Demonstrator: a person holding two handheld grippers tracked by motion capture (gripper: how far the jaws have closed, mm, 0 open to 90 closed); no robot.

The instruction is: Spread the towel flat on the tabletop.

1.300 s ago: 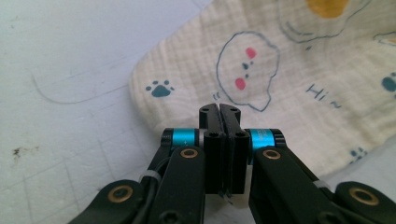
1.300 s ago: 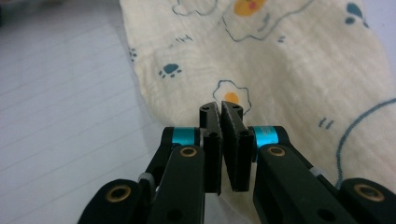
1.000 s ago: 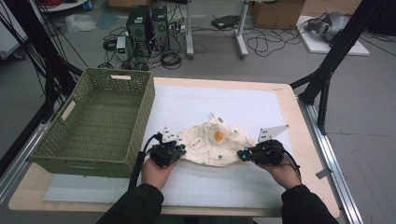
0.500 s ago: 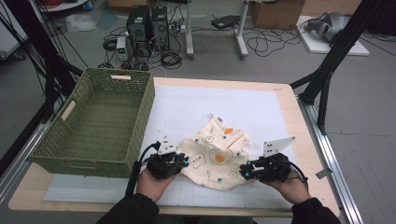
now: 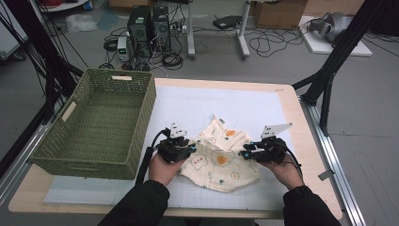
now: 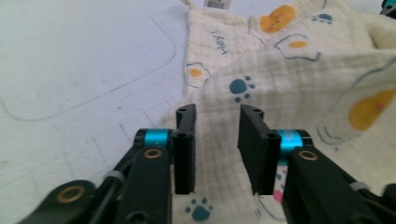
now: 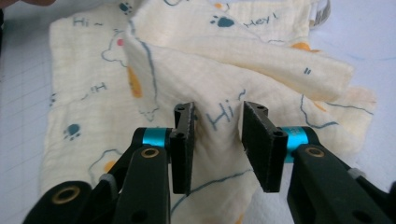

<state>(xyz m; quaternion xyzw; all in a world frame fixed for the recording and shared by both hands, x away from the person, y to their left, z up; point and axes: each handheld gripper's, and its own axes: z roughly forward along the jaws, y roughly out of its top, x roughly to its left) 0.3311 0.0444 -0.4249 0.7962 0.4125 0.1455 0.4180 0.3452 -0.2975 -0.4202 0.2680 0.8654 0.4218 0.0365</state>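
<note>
Between the two black jaws of the left gripper (image 6: 215, 149) lies a fold of the cream printed cloth (image 5: 220, 155); the jaws have just been opening and stand apart with a gap on either side, so the pads no longer press on the fabric. Those of the right gripper (image 7: 223, 147) have likewise just been opening, and a raised ridge of the same cloth stands between them, touching the left jaw at most. From the high view, the left gripper (image 5: 181, 149) sits at the cloth's left edge and the right gripper (image 5: 256, 153) at its right edge, each in a hand coming up from the near side. Folded over on itself and rumpled, the cloth has a wide near part running left to right between the grippers, while a narrower flap points away towards the table's far side. Well to the left stands a green woven basket (image 5: 70, 141) with nothing in it. Everything rests on a white mat (image 5: 188, 106) over a wooden table (image 5: 294, 122); beyond are a grey floor, cables and computer towers (image 5: 149, 21).
</note>
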